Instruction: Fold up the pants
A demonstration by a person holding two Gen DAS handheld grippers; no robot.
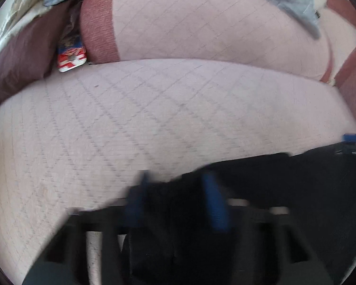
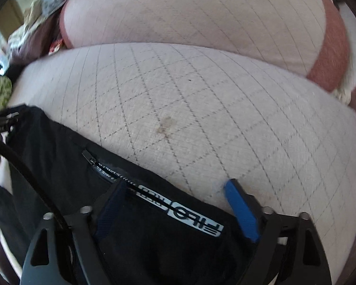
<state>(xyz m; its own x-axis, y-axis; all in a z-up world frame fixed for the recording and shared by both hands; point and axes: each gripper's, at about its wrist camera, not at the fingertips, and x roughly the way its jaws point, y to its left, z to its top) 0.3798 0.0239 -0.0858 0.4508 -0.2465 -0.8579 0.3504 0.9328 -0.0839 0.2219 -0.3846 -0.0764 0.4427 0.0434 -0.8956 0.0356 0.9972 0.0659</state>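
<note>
Pants (image 2: 59, 161), black with a zipped pocket (image 2: 92, 160) and a white logo patch (image 2: 192, 223), are lying along the near edge of a pale quilted sofa seat cushion (image 2: 201, 99); the left wrist view is showing the same dark fabric (image 1: 296, 201) spreading across its lower right, though that picture is blurring with motion. The right tool (image 2: 178, 206) is sitting over the pants with its blue-padded fingers (image 2: 243, 211) spread wide; one finger is resting on the fabric by the logo, the other is lying on bare cushion just beside the cloth edge, and nothing is being clamped between them. The left tool (image 1: 175, 197) is pointing at a bunched fold of the black fabric lying between its blue fingers (image 1: 214, 204); whether they are pinching it or only straddling it I cannot tell through the blur. A quilted back cushion (image 1: 201, 23) with a rust-coloured edge band (image 1: 99, 26) is rising behind the seat; a grey cloth (image 1: 294, 2) is draping over its top; a red, white and blue box (image 1: 71, 58) is wedging in the gap at the left end of the cushions.
</note>
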